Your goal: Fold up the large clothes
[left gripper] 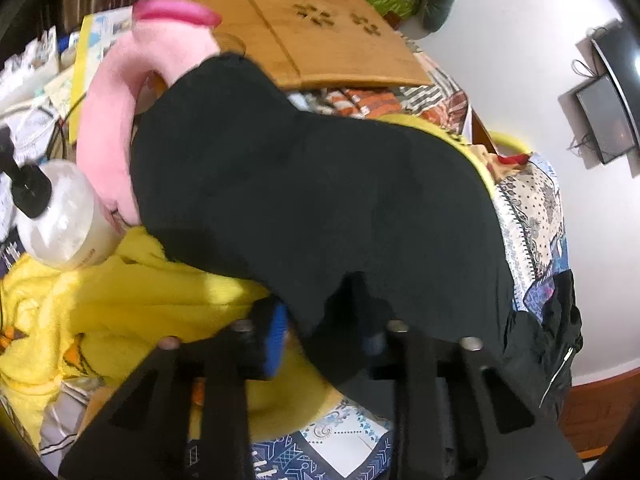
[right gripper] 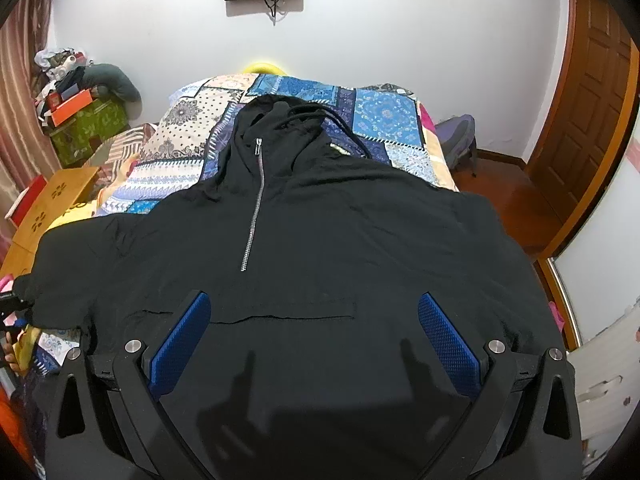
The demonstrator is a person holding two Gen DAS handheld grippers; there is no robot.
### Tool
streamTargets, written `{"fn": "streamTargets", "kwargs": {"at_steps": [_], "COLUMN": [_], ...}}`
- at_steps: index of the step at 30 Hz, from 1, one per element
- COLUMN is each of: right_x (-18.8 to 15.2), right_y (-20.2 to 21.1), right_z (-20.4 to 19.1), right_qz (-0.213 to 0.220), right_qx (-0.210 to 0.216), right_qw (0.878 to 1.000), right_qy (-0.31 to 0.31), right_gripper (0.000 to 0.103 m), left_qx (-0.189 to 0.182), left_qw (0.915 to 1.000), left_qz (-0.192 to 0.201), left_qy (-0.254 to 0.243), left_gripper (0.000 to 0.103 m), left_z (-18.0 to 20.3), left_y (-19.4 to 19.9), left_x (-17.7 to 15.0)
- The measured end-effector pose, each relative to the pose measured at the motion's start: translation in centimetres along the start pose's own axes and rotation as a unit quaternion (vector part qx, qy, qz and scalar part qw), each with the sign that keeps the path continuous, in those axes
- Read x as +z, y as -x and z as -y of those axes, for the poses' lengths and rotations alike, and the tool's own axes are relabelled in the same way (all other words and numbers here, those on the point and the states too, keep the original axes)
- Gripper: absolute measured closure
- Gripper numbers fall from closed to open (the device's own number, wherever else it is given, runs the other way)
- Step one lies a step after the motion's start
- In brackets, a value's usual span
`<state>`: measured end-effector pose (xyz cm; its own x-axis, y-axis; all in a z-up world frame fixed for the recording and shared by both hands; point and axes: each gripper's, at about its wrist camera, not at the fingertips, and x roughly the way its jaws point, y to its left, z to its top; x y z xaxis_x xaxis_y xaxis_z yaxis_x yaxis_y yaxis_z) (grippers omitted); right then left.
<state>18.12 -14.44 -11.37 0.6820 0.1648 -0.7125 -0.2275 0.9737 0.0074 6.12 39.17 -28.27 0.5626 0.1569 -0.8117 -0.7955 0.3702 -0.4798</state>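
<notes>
A large black hoodie [right gripper: 320,240] with a half zip lies spread front-up on the patchwork bed, hood toward the far wall. My right gripper [right gripper: 314,320] is open just above its lower front, blue pads [right gripper: 182,340] wide apart, holding nothing. In the left wrist view my left gripper [left gripper: 326,332] is shut on the end of the hoodie's left sleeve [left gripper: 312,208], which stretches away from the jaws over a yellow blanket [left gripper: 132,300]. The same gripper shows small at the left edge of the right wrist view [right gripper: 12,306].
A wooden lap table [left gripper: 304,36] stands beside the bed, with a pink plush [left gripper: 116,120] and a pump bottle [left gripper: 56,216] near the sleeve. Boxes and a green bag [right gripper: 84,124] are stacked at the far left. A wooden door [right gripper: 588,116] is at the right.
</notes>
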Motion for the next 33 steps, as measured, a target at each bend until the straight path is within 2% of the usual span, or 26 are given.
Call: {"fn": "streamTargets", "kwargs": {"at_steps": [2,6,10,16,20,23,27,33], "right_x": [0.2,0.2,-0.1,-0.6,-0.7,-0.9,-1.4,-1.9], "right_y": [0.3,1.2,1.8,2.2,2.3,2.2,1.8,0.6], "right_z": [0.1,0.3,0.4,1.2,1.9,2.5,3.4,4.0], "right_qz": [0.005,0.015,0.021,0.023,0.023,0.022,0.015,-0.001], "right_qx": [0.001,0.003,0.003,0.007,0.005,0.004,0.009,0.01], "right_qw": [1.0,1.0,1.0,1.0,1.0,1.0,0.999,0.999], "right_qy": [-0.001,-0.002,-0.002,-0.009,-0.012,-0.019,-0.032,-0.038], "right_gripper": [0.0,0.0,0.0,0.0,0.0,0.0,0.0,0.0], "left_qx": [0.008,0.008,-0.01,-0.083,-0.145,-0.173,-0.206,-0.219], "left_qw": [0.9996,0.9953,0.9811,0.9596,0.9453,0.9343,0.9192,0.8834], "left_qz": [0.016,0.063,0.115,0.129,0.109,0.099,0.061,-0.028], "left_qy": [-0.02,-0.073,-0.155,-0.236,-0.271,-0.296,-0.33,-0.413], "left_gripper": [0.093,0.096,0.096,0.098,0.098,0.099,0.099,0.099], "left_z": [0.7,3.9,9.5,17.2,22.5,26.2,29.7,33.6], "left_y": [1.1,4.1,7.6,10.3,10.7,10.4,9.5,6.3], "left_x": [0.0,0.0,-0.7,-2.5,-4.8,-7.2,-11.5,-19.1]}}
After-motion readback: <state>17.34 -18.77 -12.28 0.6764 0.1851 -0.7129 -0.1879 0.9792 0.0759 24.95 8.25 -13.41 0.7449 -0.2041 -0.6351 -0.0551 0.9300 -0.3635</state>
